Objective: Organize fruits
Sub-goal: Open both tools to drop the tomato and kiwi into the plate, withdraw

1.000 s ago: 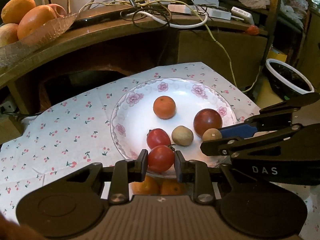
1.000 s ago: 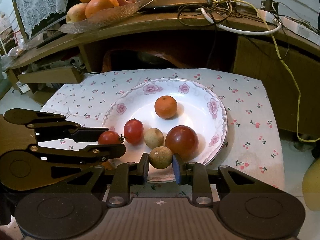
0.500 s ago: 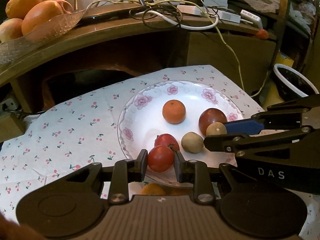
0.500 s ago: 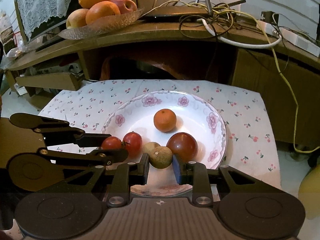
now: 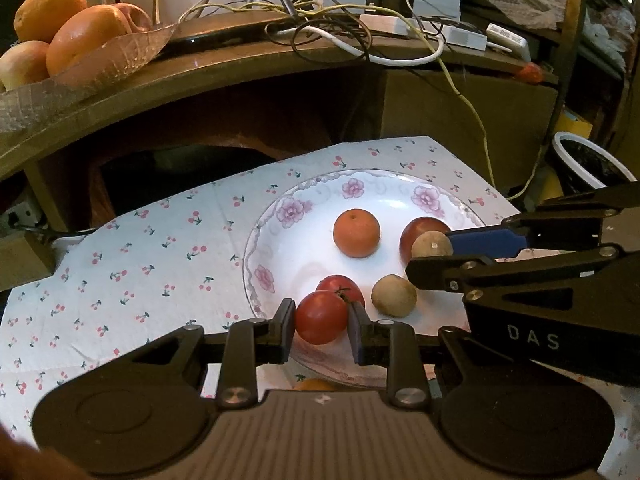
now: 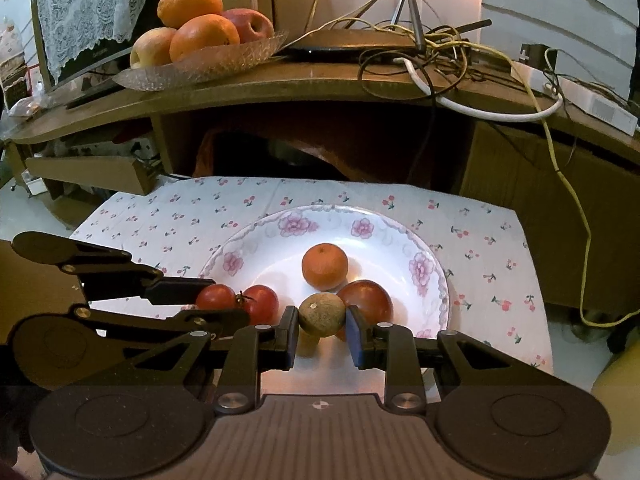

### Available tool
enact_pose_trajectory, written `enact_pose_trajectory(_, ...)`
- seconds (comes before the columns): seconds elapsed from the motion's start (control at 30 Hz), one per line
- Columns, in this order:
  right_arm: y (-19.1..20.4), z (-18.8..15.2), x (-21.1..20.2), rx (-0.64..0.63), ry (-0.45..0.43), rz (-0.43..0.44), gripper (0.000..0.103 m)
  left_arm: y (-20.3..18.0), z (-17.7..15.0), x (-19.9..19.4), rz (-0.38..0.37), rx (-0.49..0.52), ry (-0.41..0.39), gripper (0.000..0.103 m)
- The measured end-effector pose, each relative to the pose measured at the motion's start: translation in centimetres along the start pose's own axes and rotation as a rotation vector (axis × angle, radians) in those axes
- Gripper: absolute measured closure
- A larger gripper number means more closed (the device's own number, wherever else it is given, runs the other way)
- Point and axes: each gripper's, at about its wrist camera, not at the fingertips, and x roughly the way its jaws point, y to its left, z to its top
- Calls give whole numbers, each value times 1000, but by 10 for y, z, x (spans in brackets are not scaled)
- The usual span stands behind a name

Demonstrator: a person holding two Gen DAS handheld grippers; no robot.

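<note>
both held fruits are now seen higher in the frames than a second ago, so the grippers are being carried in over the flowered plate (image 5: 256, 256) toward its middle. the left gripper (image 5: 322, 326) is pinched on a red tomato (image 5: 321, 317), held above the plate's near rim, just in front of a second tomato (image 5: 340, 286) lying on the plate. the right gripper (image 6: 322, 330) is clamped on a small brown round fruit (image 6: 322, 315), held over the near part of the plate, close to the dark red fruit (image 6: 366, 300). a mandarin (image 5: 356, 233) and another brown fruit (image 5: 394, 295) are already lying on the plate. a double placement is judged to be close; release has not been made. the letters "das" are read on the right gripper's body in the left view; no other writing is legible.
</note>
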Motion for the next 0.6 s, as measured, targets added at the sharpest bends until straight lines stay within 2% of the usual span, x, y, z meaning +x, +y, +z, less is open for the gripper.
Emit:
enact_pose_trajectory(0.3,0,2,1,-1,-16,-24,72,0,1,-1,6,-1,-1,69)
enact_pose_trajectory(0.43,-2,3,2,7,-22,-35,69,0,1,-1,7,-3,-6,64)
enact_pose_trajectory(0.6,-6,3,1,21,-23,-43,67,1,2,-3,9,-8,-21,63)
